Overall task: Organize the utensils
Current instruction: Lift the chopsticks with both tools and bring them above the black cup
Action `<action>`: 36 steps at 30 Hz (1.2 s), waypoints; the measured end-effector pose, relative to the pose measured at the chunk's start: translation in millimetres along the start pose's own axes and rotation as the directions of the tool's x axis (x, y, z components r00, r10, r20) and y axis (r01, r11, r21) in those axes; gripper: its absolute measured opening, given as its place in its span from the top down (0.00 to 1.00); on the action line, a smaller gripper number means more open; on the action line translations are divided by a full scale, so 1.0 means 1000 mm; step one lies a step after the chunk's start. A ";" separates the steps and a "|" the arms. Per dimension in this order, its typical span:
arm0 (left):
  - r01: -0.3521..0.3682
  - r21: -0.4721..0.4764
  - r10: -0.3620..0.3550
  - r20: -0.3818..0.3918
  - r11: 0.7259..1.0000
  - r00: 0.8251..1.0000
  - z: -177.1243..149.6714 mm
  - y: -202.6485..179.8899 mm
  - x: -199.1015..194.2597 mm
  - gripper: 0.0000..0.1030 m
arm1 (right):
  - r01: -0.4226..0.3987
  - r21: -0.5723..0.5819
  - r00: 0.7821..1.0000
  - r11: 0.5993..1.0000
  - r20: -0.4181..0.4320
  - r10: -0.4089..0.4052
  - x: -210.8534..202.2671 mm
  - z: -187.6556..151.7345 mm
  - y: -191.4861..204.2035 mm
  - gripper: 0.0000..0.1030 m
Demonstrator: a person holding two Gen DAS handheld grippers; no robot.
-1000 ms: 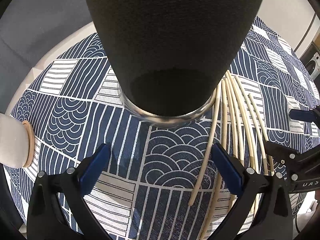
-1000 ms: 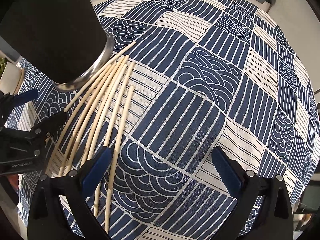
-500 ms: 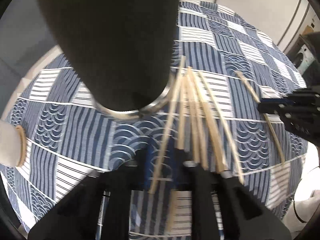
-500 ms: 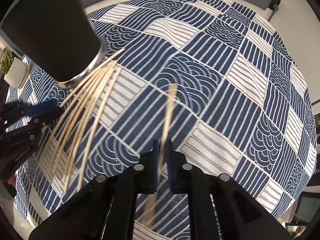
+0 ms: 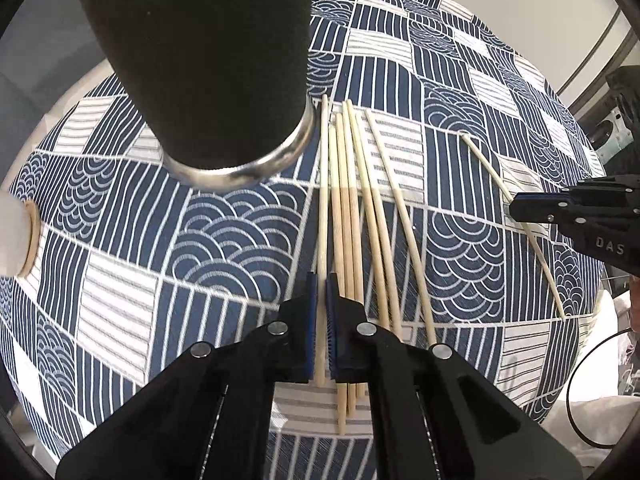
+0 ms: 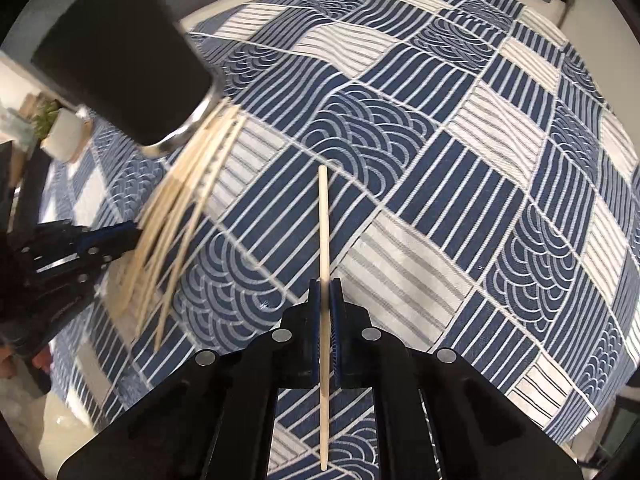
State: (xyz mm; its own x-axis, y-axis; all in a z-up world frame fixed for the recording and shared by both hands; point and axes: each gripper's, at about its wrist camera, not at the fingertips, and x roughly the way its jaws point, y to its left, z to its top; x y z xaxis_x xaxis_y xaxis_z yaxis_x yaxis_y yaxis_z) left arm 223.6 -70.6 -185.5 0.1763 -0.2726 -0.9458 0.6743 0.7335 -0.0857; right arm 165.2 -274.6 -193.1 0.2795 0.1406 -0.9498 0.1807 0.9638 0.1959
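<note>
Several pale wooden chopsticks (image 5: 360,220) lie side by side on the patterned tablecloth, next to a tall black holder with a steel base rim (image 5: 208,60). My left gripper (image 5: 322,284) is shut on the leftmost chopstick (image 5: 322,184), which runs forward beside the holder's base. My right gripper (image 6: 325,288) is shut on a single chopstick (image 6: 323,220) and holds it above the cloth, apart from the pile (image 6: 176,216). The right gripper also shows in the left wrist view (image 5: 516,208), with its chopstick (image 5: 484,160) crossing it. The holder (image 6: 120,60) stands at the upper left in the right wrist view.
A round table carries the blue and white tablecloth (image 6: 460,184). A small white pot on a wooden coaster (image 5: 16,240) sits at the table's left edge. The left gripper's black body (image 6: 60,256) is at the left in the right wrist view.
Both grippers have closed from open. The left has shut on the leftmost chopstick of the pile. The right has shut on one chopstick and lifted it away to the right.
</note>
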 end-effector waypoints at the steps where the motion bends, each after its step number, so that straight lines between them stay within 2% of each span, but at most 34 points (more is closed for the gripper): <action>1: -0.003 -0.003 0.003 -0.004 1.000 1.000 -0.002 -0.001 -0.001 0.96 | -0.007 -0.008 1.000 1.000 -0.001 0.007 -0.002 -0.002 0.000 0.95; 10: -0.028 -0.156 0.024 -0.026 0.987 0.999 -0.043 -0.003 -0.015 0.96 | -0.058 -0.102 0.998 0.993 0.005 0.058 -0.017 -0.019 0.005 0.95; 15: -0.053 -0.279 0.054 -0.005 0.959 0.999 -0.070 0.004 -0.033 0.96 | -0.080 -0.169 0.996 0.982 0.020 0.084 -0.027 -0.017 0.025 0.95; 23: -0.071 -0.391 0.105 0.066 0.918 0.992 -0.107 0.008 -0.062 0.96 | -0.078 -0.268 0.992 0.960 0.079 0.102 -0.044 -0.025 0.042 0.95; 32: -0.111 -0.490 0.201 0.134 0.864 0.970 -0.130 0.007 -0.101 0.96 | -0.081 -0.357 0.978 0.931 0.154 0.144 -0.081 -0.021 0.054 0.95; 36: -0.148 -0.503 0.259 0.157 0.851 0.953 -0.129 0.011 -0.124 0.96 | -0.137 -0.373 0.960 0.918 0.177 0.216 -0.102 -0.011 0.061 0.95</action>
State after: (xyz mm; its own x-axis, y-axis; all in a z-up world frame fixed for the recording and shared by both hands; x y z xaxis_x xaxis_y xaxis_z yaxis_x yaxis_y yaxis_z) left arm 116.7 51.1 -109.7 0.4552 -0.1677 -0.8744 0.1870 0.9782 -0.0903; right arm 137.5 -227.8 -86.6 0.4747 0.3028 -0.8264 -0.2242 0.9496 0.2191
